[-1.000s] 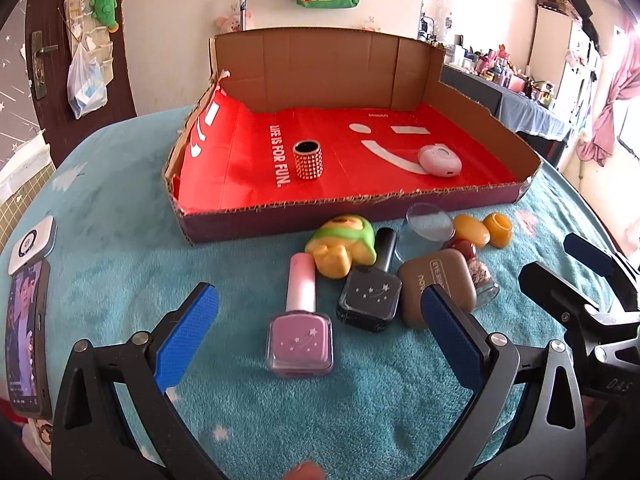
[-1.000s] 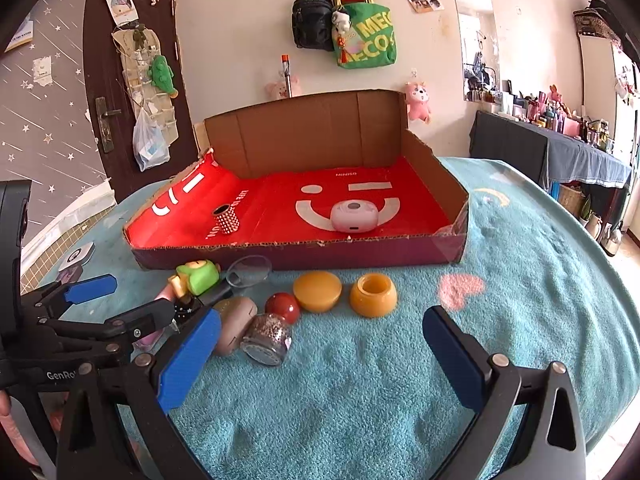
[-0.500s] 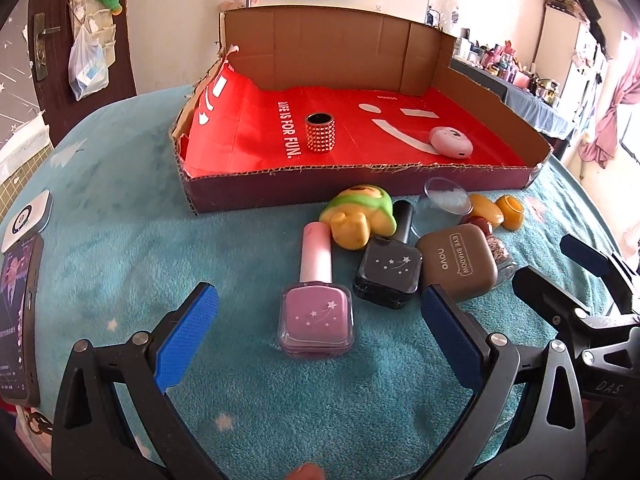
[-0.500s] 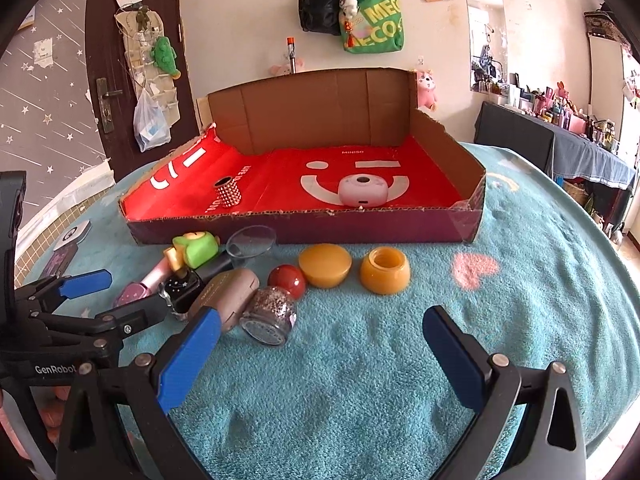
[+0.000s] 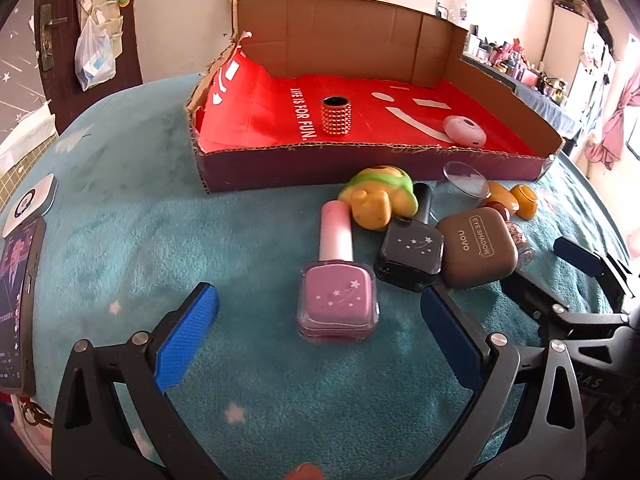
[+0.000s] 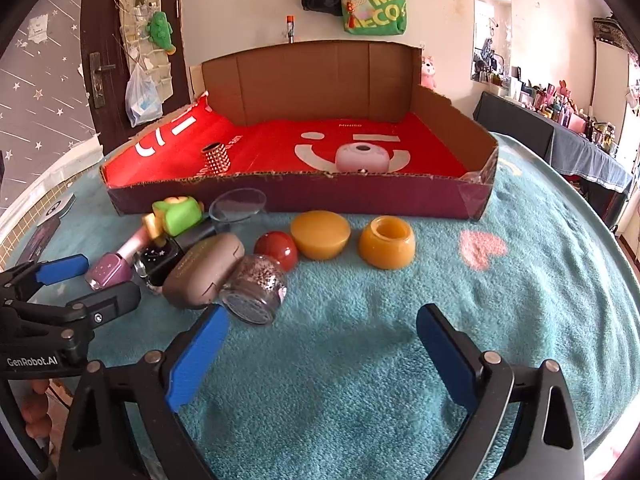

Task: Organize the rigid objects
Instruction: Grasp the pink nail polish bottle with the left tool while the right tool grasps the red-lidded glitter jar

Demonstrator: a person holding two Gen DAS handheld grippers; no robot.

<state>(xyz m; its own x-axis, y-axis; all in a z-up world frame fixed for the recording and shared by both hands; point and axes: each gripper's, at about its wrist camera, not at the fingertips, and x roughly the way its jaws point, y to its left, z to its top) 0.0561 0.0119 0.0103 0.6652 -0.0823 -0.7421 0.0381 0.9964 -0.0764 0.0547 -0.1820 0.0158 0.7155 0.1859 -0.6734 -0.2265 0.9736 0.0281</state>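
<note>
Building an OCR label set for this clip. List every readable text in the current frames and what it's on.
"LIFE IS FOR FUN." on the red liner of the cardboard box.
"MINISO" on the same liner, near the back wall.
"EYE SHADOW" and "novo" on the brown compact.
"GenRobot.AI" on the left gripper body.
"MECO", partly cut off, on the green tote bag.
Phone screen text: too blurred to read.
</note>
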